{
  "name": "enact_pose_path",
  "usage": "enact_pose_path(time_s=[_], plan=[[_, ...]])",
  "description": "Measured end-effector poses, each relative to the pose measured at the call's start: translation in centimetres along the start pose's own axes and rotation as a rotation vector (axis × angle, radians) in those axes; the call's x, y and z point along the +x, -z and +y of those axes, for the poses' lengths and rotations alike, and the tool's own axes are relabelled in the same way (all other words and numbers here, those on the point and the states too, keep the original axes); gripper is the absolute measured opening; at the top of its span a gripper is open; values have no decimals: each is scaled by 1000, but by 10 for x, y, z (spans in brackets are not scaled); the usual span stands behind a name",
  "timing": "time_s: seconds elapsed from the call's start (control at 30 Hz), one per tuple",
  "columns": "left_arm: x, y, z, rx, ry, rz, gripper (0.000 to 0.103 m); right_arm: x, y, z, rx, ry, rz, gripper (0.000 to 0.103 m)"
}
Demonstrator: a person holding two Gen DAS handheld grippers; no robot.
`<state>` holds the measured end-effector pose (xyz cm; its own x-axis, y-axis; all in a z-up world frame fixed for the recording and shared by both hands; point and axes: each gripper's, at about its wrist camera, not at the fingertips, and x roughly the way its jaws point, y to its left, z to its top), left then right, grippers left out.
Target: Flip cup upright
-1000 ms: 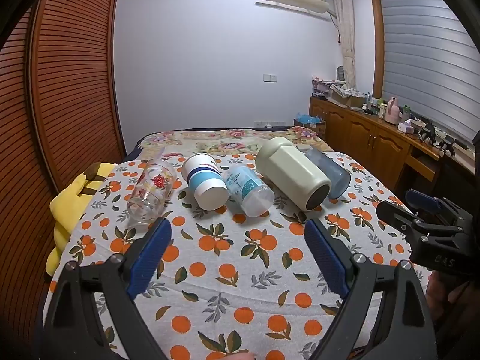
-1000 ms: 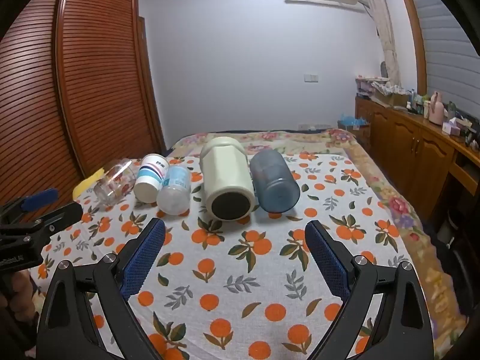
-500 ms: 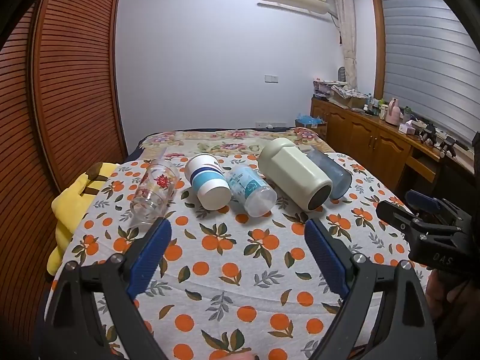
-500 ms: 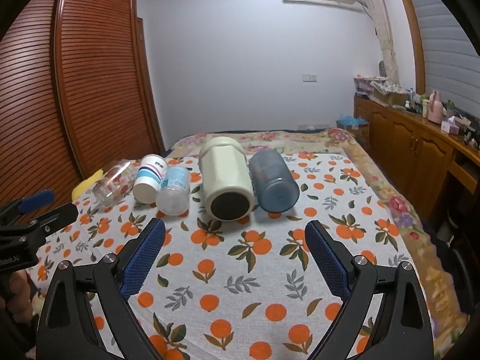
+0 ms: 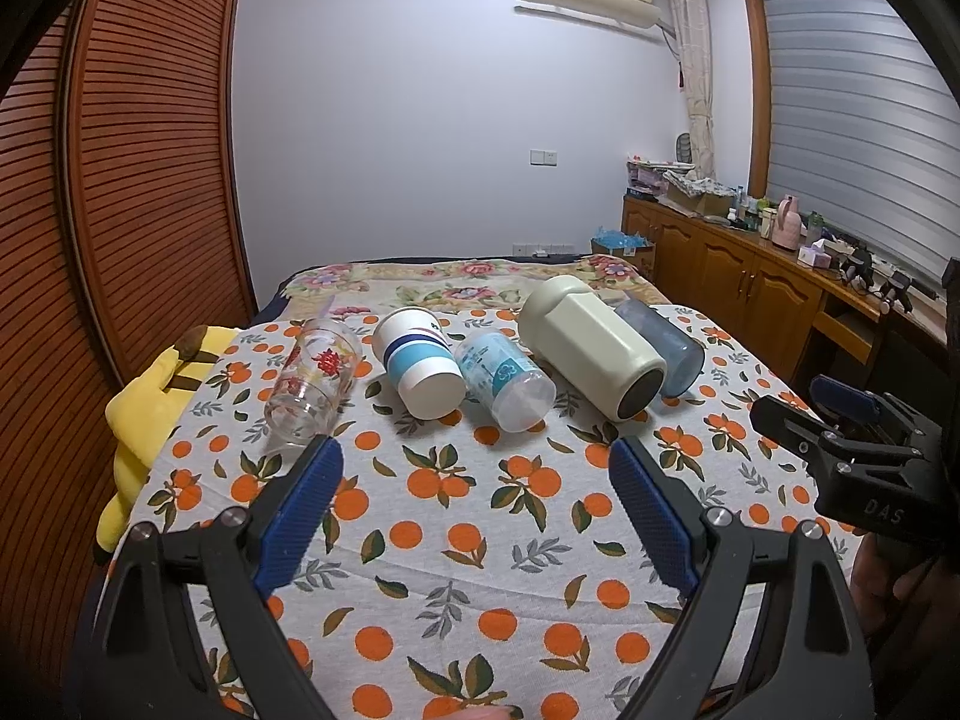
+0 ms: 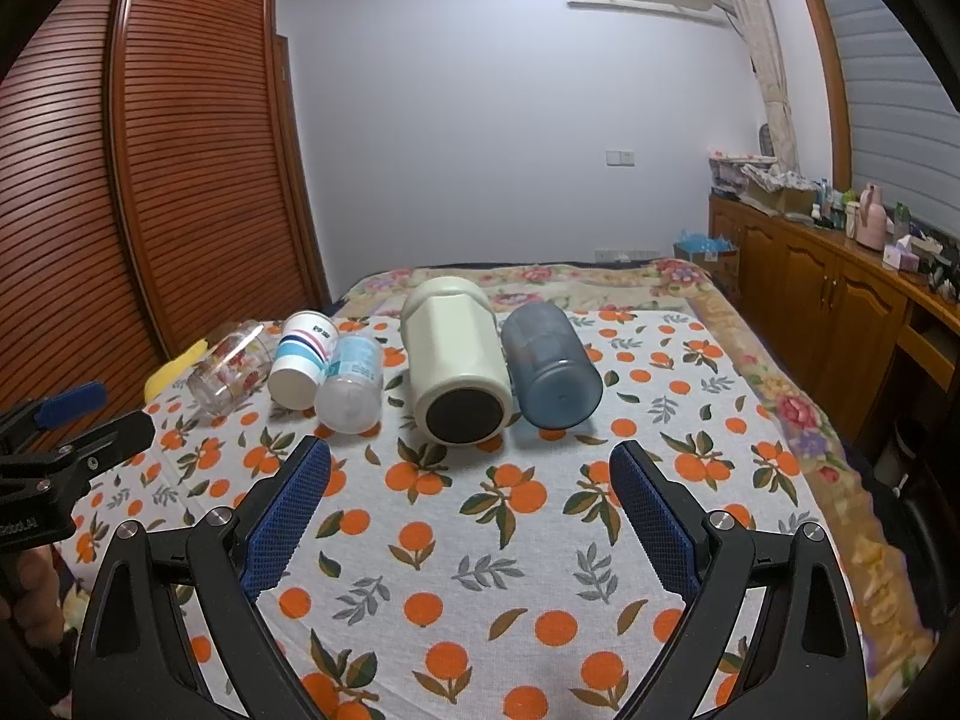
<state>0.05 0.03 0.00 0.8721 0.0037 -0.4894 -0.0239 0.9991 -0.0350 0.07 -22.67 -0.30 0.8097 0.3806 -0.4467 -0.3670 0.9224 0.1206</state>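
Note:
Several cups lie on their sides in a row on an orange-print cloth, bases toward me: a clear glass with red flowers point(image 5: 312, 378) point(image 6: 231, 367), a white paper cup with blue stripes point(image 5: 417, 363) point(image 6: 303, 357), a clear plastic cup with blue print point(image 5: 504, 381) point(image 6: 353, 381), a large cream cup with a dark base point(image 5: 591, 348) point(image 6: 457, 372) and a blue translucent cup point(image 5: 666, 348) point(image 6: 552, 369). My left gripper point(image 5: 474, 480) is open and empty, short of the row. My right gripper point(image 6: 471, 480) is open and empty, in front of the cream cup.
The cloth covers a bed point(image 5: 456, 288). A yellow plush toy point(image 5: 150, 396) lies at the left edge beside a brown slatted wardrobe point(image 5: 138, 168). A wooden sideboard point(image 6: 840, 300) with clutter runs along the right wall.
Both grippers have eased slightly back and up, so the cups sit a little higher in view. Both stay open. No cup has moved.

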Motion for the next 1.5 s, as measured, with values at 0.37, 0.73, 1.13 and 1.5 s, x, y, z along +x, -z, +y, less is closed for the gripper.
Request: enact_pose_path(time_s=[0.37,0.73,1.13,1.5], plan=[[-4,3,5,0,1,-2,91,0,0,1,-1,-2,-1,96],[-5,3,8,0,1,-2,91,0,-1,3,-2,-1,-6,96],[-9,1,7,1,2,-4,91,0,-1,4,-1,-2,-8,96],[-13,1,8,1,2,-5,91,0,-2,5,0,-3,-9,96]])
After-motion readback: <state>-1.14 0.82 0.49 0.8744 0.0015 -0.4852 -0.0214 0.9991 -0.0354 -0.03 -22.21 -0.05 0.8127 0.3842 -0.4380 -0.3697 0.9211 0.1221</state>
